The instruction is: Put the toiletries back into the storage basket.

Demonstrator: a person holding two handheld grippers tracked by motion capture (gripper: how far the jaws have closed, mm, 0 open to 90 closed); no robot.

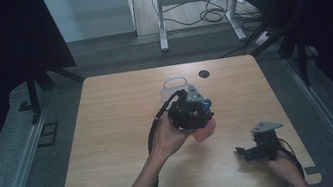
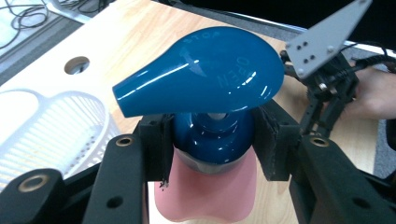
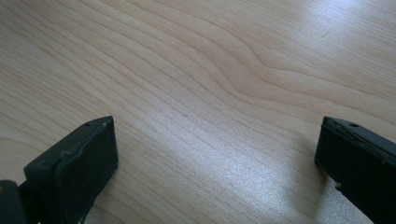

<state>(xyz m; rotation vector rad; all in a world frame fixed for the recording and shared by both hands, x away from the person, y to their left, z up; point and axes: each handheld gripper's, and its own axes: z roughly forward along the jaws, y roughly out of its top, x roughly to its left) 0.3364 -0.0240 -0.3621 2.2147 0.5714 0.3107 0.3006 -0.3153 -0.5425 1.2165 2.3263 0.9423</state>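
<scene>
Left claw (image 2: 210, 135) grips a pink bottle's (image 2: 205, 196) glossy blue pump (image 2: 201, 74); right claw (image 3: 215, 163) gapes.

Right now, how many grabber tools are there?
2. The left gripper is mid-table, its fingers squeezing the blue pump bottle; the right gripper sits open near the table's front right.

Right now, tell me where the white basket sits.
The white basket sits at the table's far middle in the high view, just left of the round cable hole and beyond the left gripper holding the pump bottle.
</scene>
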